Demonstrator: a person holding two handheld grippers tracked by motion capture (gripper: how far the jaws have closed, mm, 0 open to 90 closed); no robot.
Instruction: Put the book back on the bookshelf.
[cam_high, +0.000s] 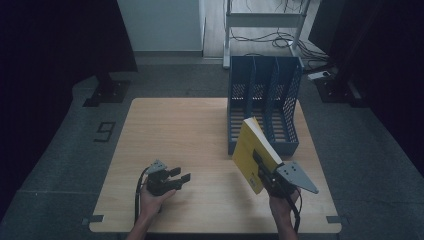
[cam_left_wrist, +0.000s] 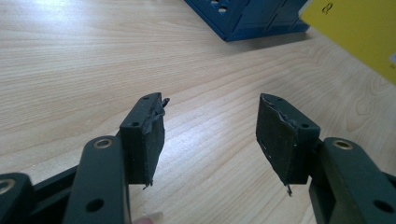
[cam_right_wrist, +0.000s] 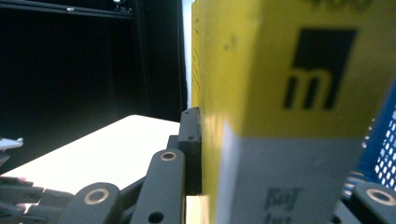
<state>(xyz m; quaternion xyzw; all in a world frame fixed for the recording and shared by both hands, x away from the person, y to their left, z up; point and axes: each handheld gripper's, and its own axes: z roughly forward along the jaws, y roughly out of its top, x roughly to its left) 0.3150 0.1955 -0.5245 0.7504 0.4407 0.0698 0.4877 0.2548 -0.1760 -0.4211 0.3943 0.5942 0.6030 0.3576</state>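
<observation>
The right gripper (cam_high: 265, 167) clamps its fingers on a yellow book (cam_high: 253, 150), tilted just in front of the blue file rack (cam_high: 265, 90). Its corner could catch a divider. The left gripper (cam_high: 181, 175) rests open on the tabletop (cam_high: 175, 130).

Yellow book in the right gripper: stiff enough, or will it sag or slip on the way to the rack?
Likely stiff: the book stands tilted off the table without sagging. It looks thick, so probably heavy. The right gripper clamps one lower corner, so it may pivot; the glossy cover could slip.
</observation>
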